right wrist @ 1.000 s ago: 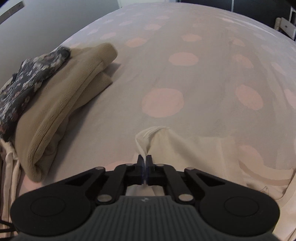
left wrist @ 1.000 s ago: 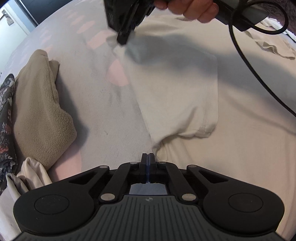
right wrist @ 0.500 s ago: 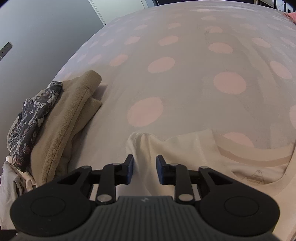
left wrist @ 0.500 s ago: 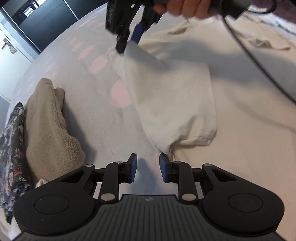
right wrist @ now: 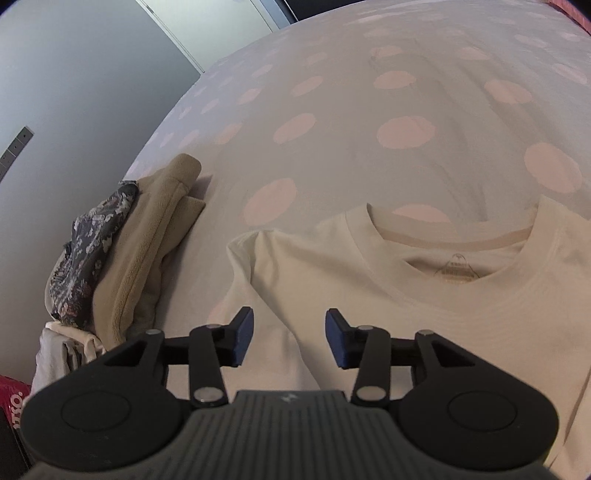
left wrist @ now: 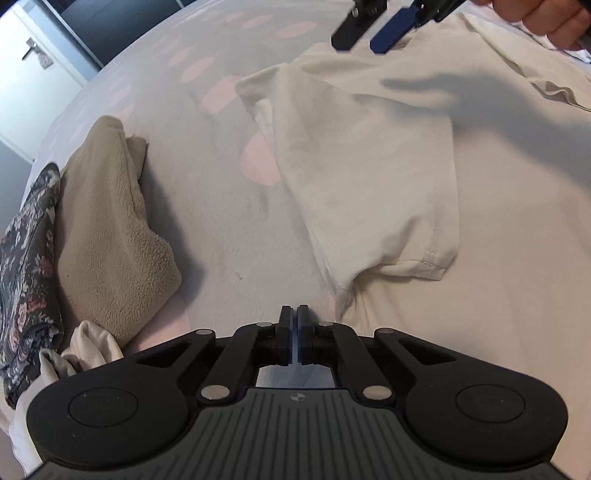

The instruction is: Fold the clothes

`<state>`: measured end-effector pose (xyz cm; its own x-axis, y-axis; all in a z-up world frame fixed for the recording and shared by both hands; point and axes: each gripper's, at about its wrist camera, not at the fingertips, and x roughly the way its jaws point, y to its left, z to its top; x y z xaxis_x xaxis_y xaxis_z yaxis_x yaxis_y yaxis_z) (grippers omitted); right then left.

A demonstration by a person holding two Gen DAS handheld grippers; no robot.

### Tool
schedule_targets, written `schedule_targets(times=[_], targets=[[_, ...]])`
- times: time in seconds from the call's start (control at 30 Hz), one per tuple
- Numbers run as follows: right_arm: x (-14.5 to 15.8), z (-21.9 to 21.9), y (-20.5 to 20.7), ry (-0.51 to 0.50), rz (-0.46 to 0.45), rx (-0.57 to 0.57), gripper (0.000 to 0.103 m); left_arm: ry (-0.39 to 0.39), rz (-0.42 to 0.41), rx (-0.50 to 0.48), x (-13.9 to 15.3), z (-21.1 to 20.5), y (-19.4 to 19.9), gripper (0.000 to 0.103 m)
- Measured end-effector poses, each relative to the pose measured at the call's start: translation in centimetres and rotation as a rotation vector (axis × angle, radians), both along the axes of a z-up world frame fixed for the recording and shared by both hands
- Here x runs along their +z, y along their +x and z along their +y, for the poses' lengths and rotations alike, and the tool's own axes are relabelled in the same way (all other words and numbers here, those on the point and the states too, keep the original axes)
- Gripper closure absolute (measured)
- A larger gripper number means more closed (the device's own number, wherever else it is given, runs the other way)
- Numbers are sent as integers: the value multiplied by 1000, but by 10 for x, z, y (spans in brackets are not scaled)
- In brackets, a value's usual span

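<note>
A cream T-shirt (left wrist: 369, 166) lies flat on the dotted bed sheet (left wrist: 221, 184), its short sleeve (left wrist: 399, 229) folded in over the body. My left gripper (left wrist: 294, 314) is shut just off the shirt's armpit edge, low over the sheet; no cloth shows between its fingers. In the right wrist view the same T-shirt (right wrist: 406, 280) shows its neck collar (right wrist: 454, 236). My right gripper (right wrist: 290, 332) is open above the shoulder, holding nothing. The left wrist view catches the right gripper (left wrist: 362, 42) hovering over the shoulder, with a person's hand (left wrist: 546, 18) on it.
A folded beige fleece (left wrist: 110, 221) lies left of the shirt, with a dark floral garment (left wrist: 26, 258) and a crumpled white cloth (left wrist: 85, 343) beside it. In the right wrist view the fleece (right wrist: 147, 251) is at left, and a red item (right wrist: 11, 395) sits at the lower left edge.
Both grippers, shut on the shirt a second ago, opened and let it drop. The left has since shut again empty; the right opened wider and lifted away.
</note>
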<state>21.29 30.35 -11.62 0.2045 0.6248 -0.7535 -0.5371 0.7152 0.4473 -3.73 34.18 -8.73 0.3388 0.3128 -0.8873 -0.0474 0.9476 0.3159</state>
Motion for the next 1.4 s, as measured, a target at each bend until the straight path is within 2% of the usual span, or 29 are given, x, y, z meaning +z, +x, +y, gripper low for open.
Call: schedule_targets(times=[0.07, 0.2, 0.27, 0.3, 0.33, 0.4, 0.47, 0.53, 0.6, 0.67, 0.7, 0.8, 0.9, 0.93, 1.0, 1.07, 1.17, 1.27, 1.3, 1.33, 1.37, 1.4], targets=[[-7, -11, -8, -5, 18, 1, 57, 5, -16, -33, 1, -5, -1, 103], [-31, -28, -24, -44, 52, -31, 58, 58, -19, -16, -6, -8, 2, 103], [-38, -34, -30, -39, 69, -55, 72, 61, -28, 12, -6, -6, 3, 103], [-38, -36, -32, -19, 80, -59, 93, 52, -37, 27, -4, -4, 3, 103], [-38, -38, -34, 2, 90, -63, 99, 45, -51, 42, -1, -2, 2, 103], [-26, -39, -40, 28, 53, -62, 101, 63, -41, 73, 1, 1, 4, 103], [-13, -41, -44, 30, 11, -64, 101, 53, -20, 96, 0, 4, 3, 103], [-12, -40, -42, -19, 11, -77, 101, 69, 12, 112, -6, 5, 2, 103], [-20, -37, -40, -94, 20, -91, 101, 80, 25, 114, -10, 5, 1, 103], [-33, -35, -40, -171, 56, -94, 95, 80, 31, 118, -7, 5, 2, 103], [-34, -38, -42, -172, 55, -98, 95, 73, 21, 129, -4, 7, 2, 103], [-28, -49, -46, -146, 16, -119, 72, 37, -22, 164, 9, 14, 0, 103], [-19, -63, -50, -173, 1, -121, 73, -21, -80, 179, 22, 17, -5, 103], [-15, -69, -53, -184, -2, -118, 73, -43, -102, 155, 24, 16, -6, 103], [-7, -78, -62, -194, 4, -106, 73, -61, -109, 75, 24, 6, -6, 91], [1, -88, -73, -195, 15, -92, 72, -38, -98, -1, 18, -8, -5, 84], [13, -99, -88, -168, 27, -74, 72, -24, -77, -96, 11, -27, -5, 84], [22, -103, -101, -144, 22, -55, 72, 45, -79, -117, 3, -35, -1, 84], [25, -104, -105, -147, 10, -44, 72, 75, -79, -87, 0, -34, 2, 85], [27, -105, -110, -153, -5, -33, 72, 74, -82, -56, 0, -30, 4, 89], [30, -106, -114, -165, -22, -22, 72, 54, -85, -31, 0, -25, 4, 103], [33, -107, -119, -180, -41, -11, 72, 42, -77, -15, 1, -21, 5, 103]])
